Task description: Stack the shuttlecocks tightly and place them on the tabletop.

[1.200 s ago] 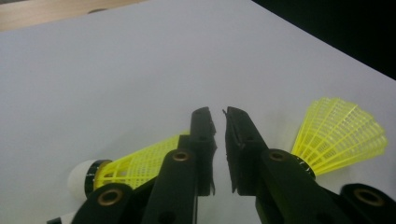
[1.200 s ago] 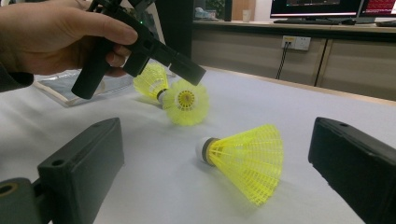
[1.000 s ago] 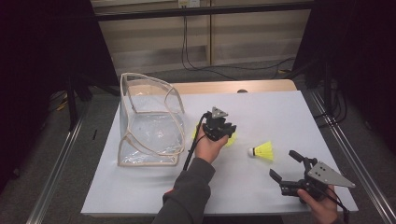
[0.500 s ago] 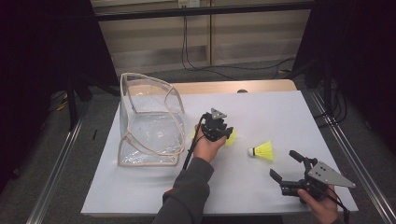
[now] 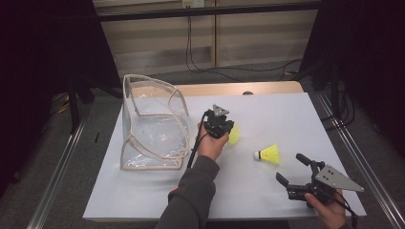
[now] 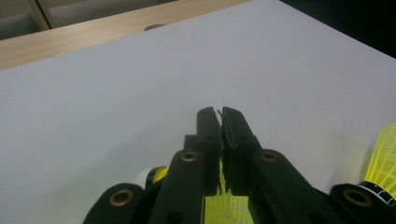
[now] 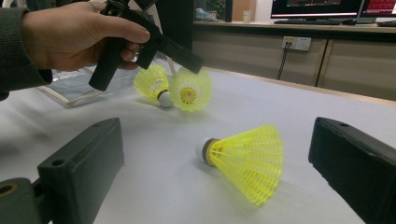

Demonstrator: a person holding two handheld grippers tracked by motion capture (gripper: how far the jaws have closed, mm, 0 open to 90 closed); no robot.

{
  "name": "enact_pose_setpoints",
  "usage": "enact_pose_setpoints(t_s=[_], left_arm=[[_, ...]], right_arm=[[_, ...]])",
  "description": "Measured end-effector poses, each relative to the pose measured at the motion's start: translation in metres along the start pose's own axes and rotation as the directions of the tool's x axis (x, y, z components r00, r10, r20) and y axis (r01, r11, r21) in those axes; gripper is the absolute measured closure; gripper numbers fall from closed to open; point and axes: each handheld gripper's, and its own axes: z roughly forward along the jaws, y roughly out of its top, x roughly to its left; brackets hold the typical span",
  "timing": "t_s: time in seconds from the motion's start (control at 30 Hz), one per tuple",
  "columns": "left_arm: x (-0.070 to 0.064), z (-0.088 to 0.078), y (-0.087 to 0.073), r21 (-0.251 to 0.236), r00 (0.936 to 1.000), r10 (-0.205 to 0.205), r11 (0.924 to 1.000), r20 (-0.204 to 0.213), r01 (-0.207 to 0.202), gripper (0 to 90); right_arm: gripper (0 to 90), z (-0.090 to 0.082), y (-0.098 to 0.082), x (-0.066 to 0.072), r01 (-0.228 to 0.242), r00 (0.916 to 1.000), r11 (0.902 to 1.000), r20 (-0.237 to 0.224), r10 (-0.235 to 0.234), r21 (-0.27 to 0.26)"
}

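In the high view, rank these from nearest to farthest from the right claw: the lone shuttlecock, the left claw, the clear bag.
1. Lone shuttlecock: lying just ahead of the right claw, slightly to its left.
2. Left claw: mid-table, farther left, shut at yellow shuttlecocks.
3. Clear bag: far left of the table.

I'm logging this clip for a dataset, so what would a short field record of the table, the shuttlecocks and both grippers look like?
surface: white table top
container: clear plastic bag with beige trim, standing at the table's left
left gripper: jaws just closed on the skirt rim of a yellow mesh shuttlecock
beside it: second yellow shuttlecock, lying on the table
right gripper: open, nothing between the jaws
in front of it: third yellow shuttlecock, lying on its side
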Motion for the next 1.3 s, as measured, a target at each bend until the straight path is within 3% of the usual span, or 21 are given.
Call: enact_pose_setpoints(t_s=[0.3, 0.43, 0.57, 0.8, 1.3], left_arm=[[-0.001, 0.004, -0.002, 0.014, 0.9995, 0.016, 0.9998, -0.029, -0.016, 74.5], [-0.001, 0.004, -0.001, 0.000, 0.9998, 0.010, 0.9999, -0.018, -0.010, 80.5], [0.000, 0.003, 0.003, 0.005, 0.9991, 0.033, 0.9994, -0.027, -0.033, 88.6], [0.009, -0.001, 0.007, -0.026, 0.9943, 0.031, 0.9991, -0.102, -0.034, 90.0], [0.023, -0.012, 0.011, -0.064, 0.9806, 0.003, 0.9978, -0.196, -0.016, 90.0]], right_arm=[[2.8, 0.000, 0.000, 0.000, 0.002, 1.0000, 1.0000, -0.003, -0.002, 0.001], [2.8, 0.000, 0.000, 0.000, 0.000, 1.0000, 1.0000, -0.004, 0.000, 0.000], [2.8, 0.000, 0.000, 0.000, 0.001, 1.0000, 1.0000, -0.003, -0.001, -0.001], [2.8, 0.000, 0.000, -0.001, -0.001, 1.0000, 1.0000, -0.001, 0.001, 0.000], [2.8, 0.000, 0.000, -0.001, 0.000, 1.0000, 1.0000, -0.003, 0.000, -0.001]])
